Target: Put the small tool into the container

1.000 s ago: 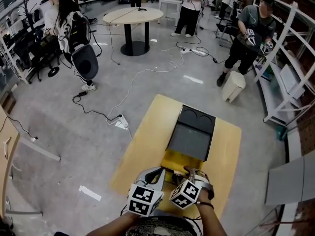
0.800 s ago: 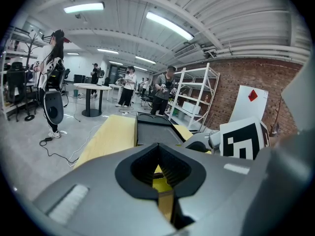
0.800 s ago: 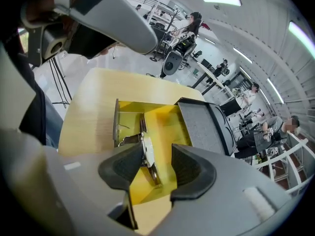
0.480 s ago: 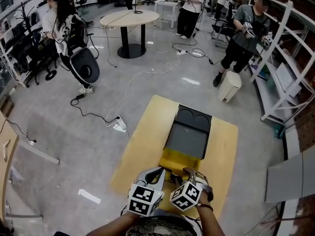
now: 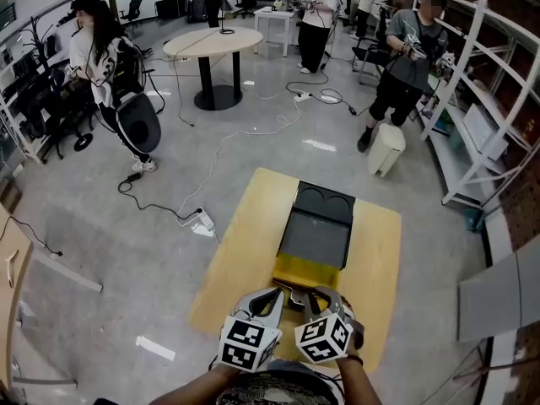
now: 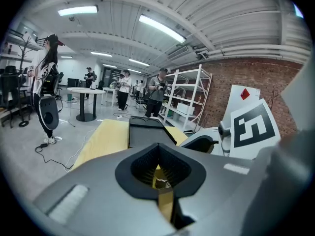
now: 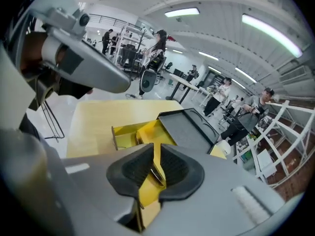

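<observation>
Workshop bench (image 5: pixel 245 251): left tool (image 6: pixel 158 173) and right tool (image 7: pixel 155 168) each pinched the small implement (image 5: pixel 296 298). Releasing it squarely over the yellow container (image 5: pixel 305 272) looked wisest.

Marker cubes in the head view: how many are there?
2. The left cube sits at bottom centre on the left gripper; the right cube sits beside it on the right gripper. None looks hidden.

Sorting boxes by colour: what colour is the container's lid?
Dark grey lid; the tray below is yellow. Head view shows it best.
</observation>
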`<state>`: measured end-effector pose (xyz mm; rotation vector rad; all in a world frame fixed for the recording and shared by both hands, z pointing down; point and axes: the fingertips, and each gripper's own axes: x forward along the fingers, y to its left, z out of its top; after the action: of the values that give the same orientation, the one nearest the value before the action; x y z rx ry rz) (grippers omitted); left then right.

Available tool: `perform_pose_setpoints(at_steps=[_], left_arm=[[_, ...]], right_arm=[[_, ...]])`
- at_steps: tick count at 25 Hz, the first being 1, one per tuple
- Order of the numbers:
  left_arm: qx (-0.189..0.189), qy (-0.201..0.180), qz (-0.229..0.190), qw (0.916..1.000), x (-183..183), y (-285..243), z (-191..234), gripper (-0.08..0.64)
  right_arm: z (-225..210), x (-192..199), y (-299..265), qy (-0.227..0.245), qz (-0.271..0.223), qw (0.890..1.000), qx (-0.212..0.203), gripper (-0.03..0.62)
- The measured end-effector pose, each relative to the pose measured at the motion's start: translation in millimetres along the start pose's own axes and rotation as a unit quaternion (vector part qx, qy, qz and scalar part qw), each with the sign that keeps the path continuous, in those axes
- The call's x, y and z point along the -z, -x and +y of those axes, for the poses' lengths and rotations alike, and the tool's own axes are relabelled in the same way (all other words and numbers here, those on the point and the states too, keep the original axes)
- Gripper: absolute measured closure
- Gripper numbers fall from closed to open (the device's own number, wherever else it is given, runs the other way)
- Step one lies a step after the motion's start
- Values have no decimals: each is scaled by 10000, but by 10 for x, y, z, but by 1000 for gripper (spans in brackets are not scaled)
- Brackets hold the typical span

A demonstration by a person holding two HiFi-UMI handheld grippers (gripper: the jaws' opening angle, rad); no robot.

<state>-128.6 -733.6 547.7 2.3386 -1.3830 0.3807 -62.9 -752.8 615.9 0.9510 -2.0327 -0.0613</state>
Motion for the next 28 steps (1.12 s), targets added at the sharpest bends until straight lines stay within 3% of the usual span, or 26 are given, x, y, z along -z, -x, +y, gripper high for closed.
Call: perform_pose_setpoints(at_steps=[3,12,19,24,28], left_arm=[[21,-45,-35,10000,32,163,-118,557],[74,-178,-183,9996,88,510,-580,557],[207,-320,-198,9991,187,768,-839,557],[310,-401,-190,9985,332,1030,-953,557],[384,-437,-146,9982,460,1228,-1062,557]], right_arm=[[32,-34,244,-222,-252,9991,241,588],[178,7,956,-1288,-958,9869,138,588],[406,16,1385,-2061,-1399,9685,33,588],[683,35,1671,-2828,-1752,9429,-181,589],[906,90,1855,-2971,-1813,9372,-215,588]])
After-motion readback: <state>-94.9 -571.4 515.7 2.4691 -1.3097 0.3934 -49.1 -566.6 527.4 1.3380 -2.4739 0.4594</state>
